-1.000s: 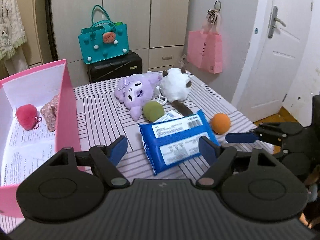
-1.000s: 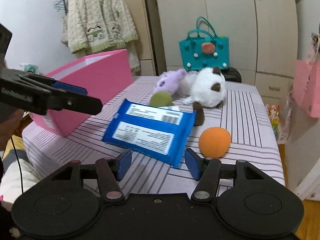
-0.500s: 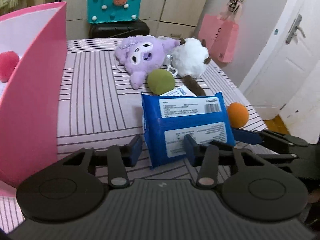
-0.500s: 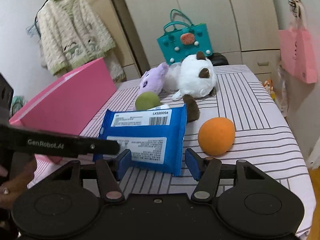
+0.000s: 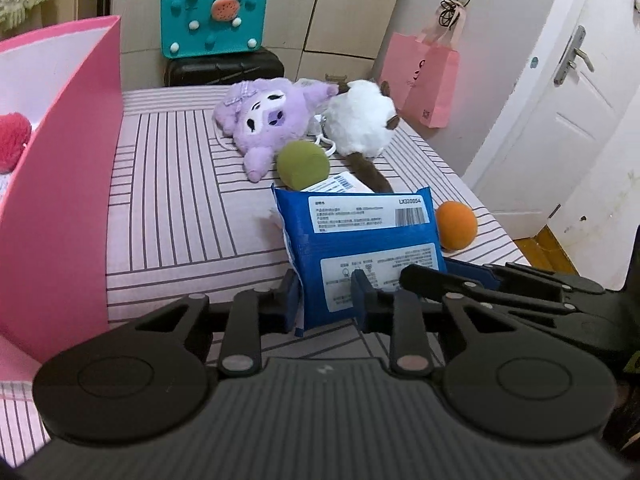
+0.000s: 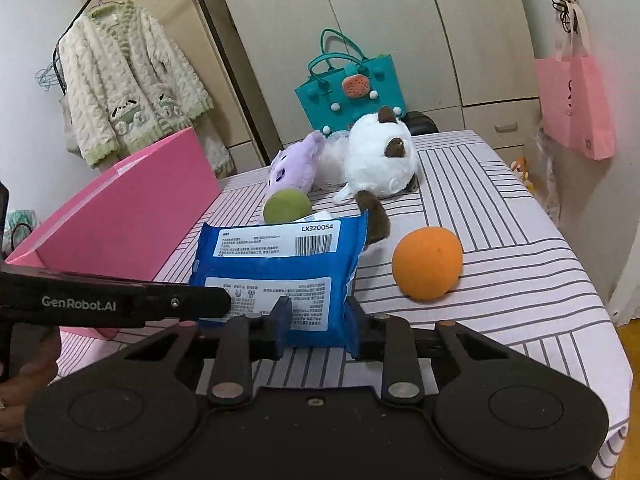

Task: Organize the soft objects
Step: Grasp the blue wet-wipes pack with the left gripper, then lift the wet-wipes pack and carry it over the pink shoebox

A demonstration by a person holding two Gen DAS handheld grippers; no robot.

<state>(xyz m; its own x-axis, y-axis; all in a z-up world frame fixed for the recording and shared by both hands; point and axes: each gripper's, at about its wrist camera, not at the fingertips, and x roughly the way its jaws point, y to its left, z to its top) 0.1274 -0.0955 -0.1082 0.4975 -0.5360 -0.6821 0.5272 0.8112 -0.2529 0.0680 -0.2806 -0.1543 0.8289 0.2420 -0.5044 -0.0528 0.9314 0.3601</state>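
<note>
- Left wrist view: your left gripper point(image 5: 326, 300) has its fingers pressed against the near left corner of the blue pack point(image 5: 360, 252), one on each side, so it is clamped on the pack
- The pack is tipped up off the striped cloth point(image 5: 180, 200), labels facing you
- Your right gripper point(image 5: 472, 276) reaches in from the right, its fingers at the pack's near right edge
- Behind the pack lie a green ball point(image 5: 303, 164), a purple plush point(image 5: 264, 120) and a white plush point(image 5: 360, 122); an orange ball point(image 5: 456, 225) sits just right of the pack
- The pink box point(image 5: 60, 200) stands at the left with a red pompom point(image 5: 12, 142) inside
- Right wrist view: your right gripper point(image 6: 318, 322) is closed on the pack's point(image 6: 280, 268) near right corner, fingers on either side of it
- Your left gripper's arm point(image 6: 120, 300) comes in from the left and meets the pack's near left edge
- The orange ball point(image 6: 427, 263) rests on the cloth point(image 6: 500, 240) just right of the pack, the green ball point(image 6: 287, 207) just behind it
- The pink box point(image 6: 132, 216) is beside the pack on the left
</note>
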